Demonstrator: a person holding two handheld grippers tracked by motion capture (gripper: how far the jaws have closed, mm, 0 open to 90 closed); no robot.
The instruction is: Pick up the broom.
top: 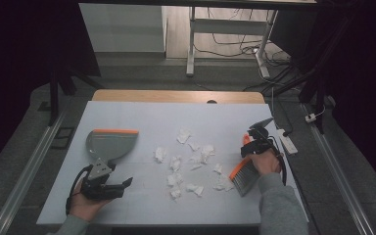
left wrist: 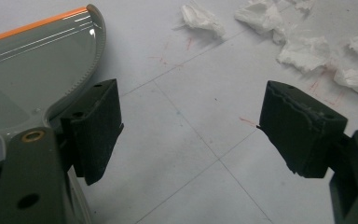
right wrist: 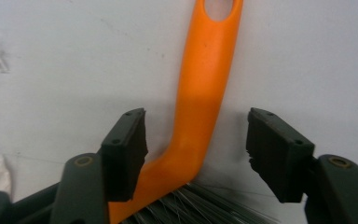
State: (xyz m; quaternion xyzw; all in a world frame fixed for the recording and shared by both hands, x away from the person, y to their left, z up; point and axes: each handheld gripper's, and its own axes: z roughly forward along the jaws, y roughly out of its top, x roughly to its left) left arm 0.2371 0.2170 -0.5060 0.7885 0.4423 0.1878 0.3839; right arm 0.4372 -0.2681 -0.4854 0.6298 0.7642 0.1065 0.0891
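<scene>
Table (top: 142,205) — paper scraps (top: 191,161) between dustpan (top: 110,142) and brush (top: 242,176)

High view: my table (top: 142,117) is evenly lit from above, while the frame's left and right edges fall into near-black. Shadows under my hands are soft and short. The picture is low in detail, slightly soft throughout. Left gripper view: sharp mid-frame, glare streaks on the dustpan (left wrist: 32,70) upper left. Right gripper view: brush handle (right wrist: 205,93) slightly blurred, bristles at the bottom edge dim.

Lab: curtained rig, cabled floor (top: 235,49)
</scene>
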